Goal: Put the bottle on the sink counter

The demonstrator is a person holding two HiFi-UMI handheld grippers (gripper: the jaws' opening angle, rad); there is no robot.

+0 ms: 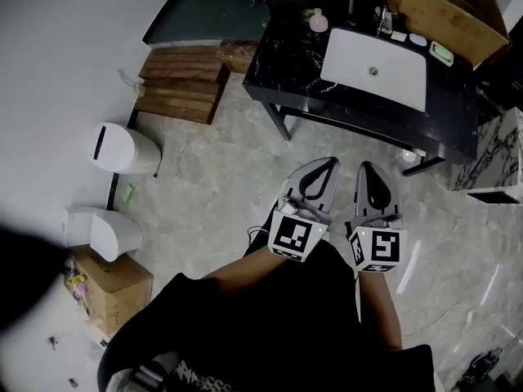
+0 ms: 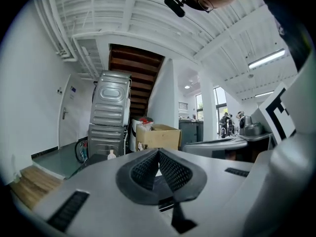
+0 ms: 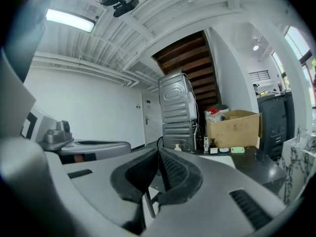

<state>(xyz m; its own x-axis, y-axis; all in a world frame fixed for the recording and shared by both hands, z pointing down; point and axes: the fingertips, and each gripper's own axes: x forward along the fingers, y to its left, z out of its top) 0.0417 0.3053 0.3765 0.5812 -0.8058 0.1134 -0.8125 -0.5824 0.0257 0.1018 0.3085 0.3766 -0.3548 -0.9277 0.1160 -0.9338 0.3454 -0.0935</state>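
— Looking for the bottle [image 1: 318,20]: it stands upright on the black desk [image 1: 286,55], just left of the sink [image 1: 392,76].
— And which way does it lie?
— Well ahead, almost straight out from the left gripper [image 1: 327,163], so that one is nearer; the right gripper [image 1: 365,167] sits beside it. Both have jaws pressed together on nothing, held close to the body.
— Then the placing looks done already.

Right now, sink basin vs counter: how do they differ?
The sink basin is plain white; the counter is black with pale veins. The basin holds nothing but its drain; the counter carries a pale bottle and a cardboard box. Both are rectangular.
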